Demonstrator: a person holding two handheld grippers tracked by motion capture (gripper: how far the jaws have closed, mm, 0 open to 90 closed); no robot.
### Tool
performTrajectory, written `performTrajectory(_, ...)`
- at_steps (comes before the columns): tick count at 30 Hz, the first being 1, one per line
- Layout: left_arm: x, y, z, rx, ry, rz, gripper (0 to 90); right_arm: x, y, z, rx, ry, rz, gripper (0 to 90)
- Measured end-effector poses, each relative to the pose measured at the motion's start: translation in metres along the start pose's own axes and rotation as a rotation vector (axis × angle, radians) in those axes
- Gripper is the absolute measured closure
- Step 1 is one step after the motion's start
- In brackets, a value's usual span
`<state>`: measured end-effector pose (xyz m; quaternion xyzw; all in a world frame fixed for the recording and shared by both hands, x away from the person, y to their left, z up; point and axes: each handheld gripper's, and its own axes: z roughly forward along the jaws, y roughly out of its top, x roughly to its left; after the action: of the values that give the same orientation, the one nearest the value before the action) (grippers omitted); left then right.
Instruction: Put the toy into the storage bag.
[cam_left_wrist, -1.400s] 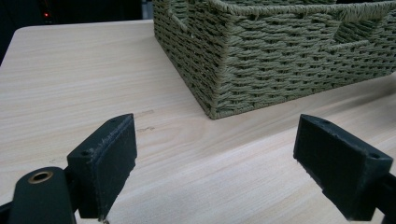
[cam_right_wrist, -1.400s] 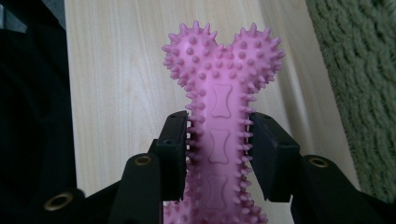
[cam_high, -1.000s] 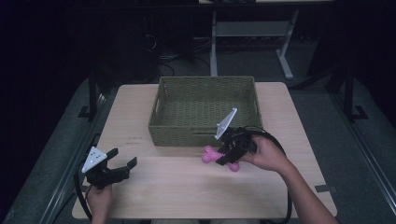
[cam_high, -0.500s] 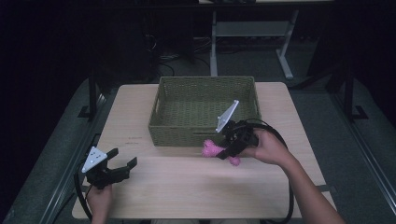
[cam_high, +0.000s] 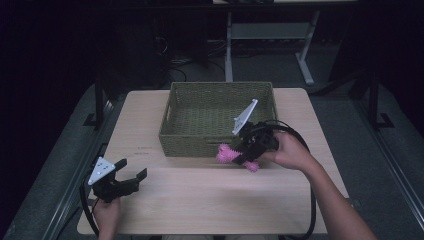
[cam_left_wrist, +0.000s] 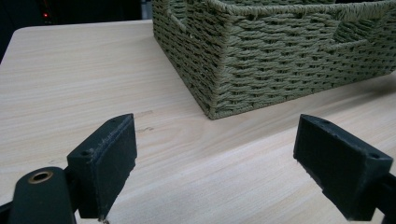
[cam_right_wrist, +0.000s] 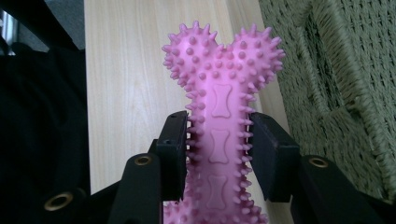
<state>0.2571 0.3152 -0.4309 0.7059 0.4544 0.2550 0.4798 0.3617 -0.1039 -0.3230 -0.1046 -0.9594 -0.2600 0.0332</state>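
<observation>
A person stands at a wooden bench (cam_high: 200, 200) with a gripper in each hand. The right gripper (cam_high: 248, 150) is in the middle right of the high view, and its jaws are clamped on the thin middle of a pink toy bone (cam_right_wrist: 219, 126). The bone sits just in front of the basket's (cam_high: 170, 131) near wall, close to the bench top; I cannot tell if it touches the wood.

The bone looks like soft rubber with little spikes all over. I think it is light and a bit squishy, and the spikes should help stop slipping. The thin middle is the best place to hold, as the fat ends are too wide.

The green woven basket looks empty from above.

The left gripper (cam_high: 131, 180) is in the lower left, with its jaws wide apart, holding nothing.
</observation>
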Motion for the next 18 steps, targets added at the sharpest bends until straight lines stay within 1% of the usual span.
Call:
performTrajectory(5,0.000,0.000,0.000,0.000,-0.001,0.003,12.8,-0.002,0.004,-0.006,0.008,-0.007,-0.003,58.2)
performTrajectory(6,0.000,0.000,0.000,0.001,-0.001,0.004,12.8,-0.003,0.004,-0.007,0.002,-0.006,-0.002,58.1)
performTrajectory(12,0.001,0.000,0.000,0.000,0.000,0.002,12.8,-0.010,0.009,-0.015,0.001,-0.011,0.003,58.2)
performTrajectory(18,0.000,0.000,0.000,0.001,-0.001,0.002,12.8,-0.016,0.012,-0.020,-0.001,-0.011,0.004,58.2)
